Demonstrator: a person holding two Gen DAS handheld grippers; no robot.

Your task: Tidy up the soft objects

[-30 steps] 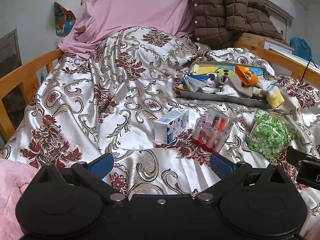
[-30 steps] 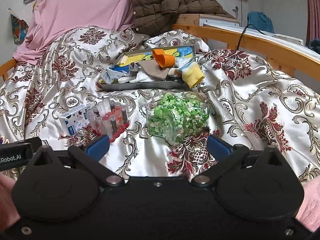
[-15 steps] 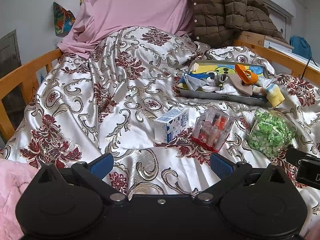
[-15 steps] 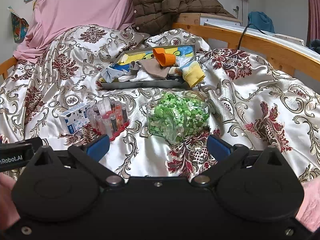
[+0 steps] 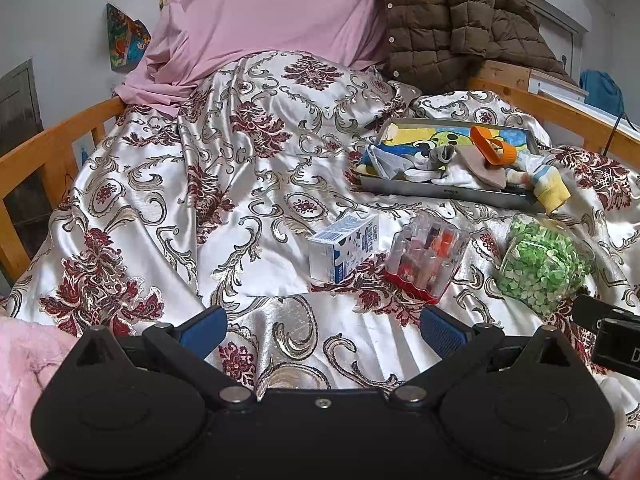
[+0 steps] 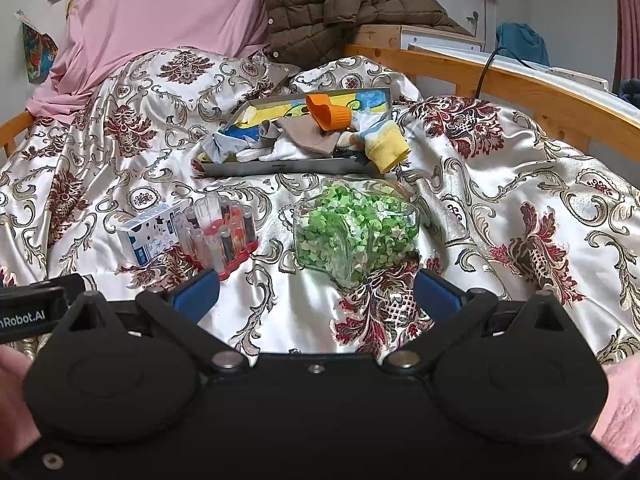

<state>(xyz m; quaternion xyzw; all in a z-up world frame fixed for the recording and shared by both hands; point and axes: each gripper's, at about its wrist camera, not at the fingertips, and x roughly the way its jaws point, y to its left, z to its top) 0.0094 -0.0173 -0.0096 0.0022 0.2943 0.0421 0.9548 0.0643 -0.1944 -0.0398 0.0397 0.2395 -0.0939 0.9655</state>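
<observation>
A grey tray [image 5: 442,191] [image 6: 280,168] with a cartoon liner lies on the patterned bedspread and holds a heap of socks: an orange one [image 5: 490,148] [image 6: 330,114], a brown one [image 5: 478,164] [image 6: 310,136], white ones, and a yellow-cuffed one [image 5: 552,192] [image 6: 386,152] hanging over the tray's near right corner. My left gripper [image 5: 322,326] is open, low over the bedspread in front of a small milk carton [image 5: 344,248]. My right gripper [image 6: 316,294] is open too, just short of a clear jar of green bits [image 6: 354,230] [image 5: 540,264]. Neither holds anything.
A clear case of small bottles on a red base [image 5: 426,258] [image 6: 220,236] lies between carton [image 6: 150,236] and jar. A pink pillow [image 5: 264,16] and brown quilted jacket [image 5: 460,20] lean at the head. Wooden rails [image 6: 520,92] [image 5: 44,148] border the bed. Pink fleece [image 5: 20,380] sits lower left.
Both views have shifted very slightly; the objects sit a touch lower in the frames. Nothing on the bed has moved and both grippers remain open.
</observation>
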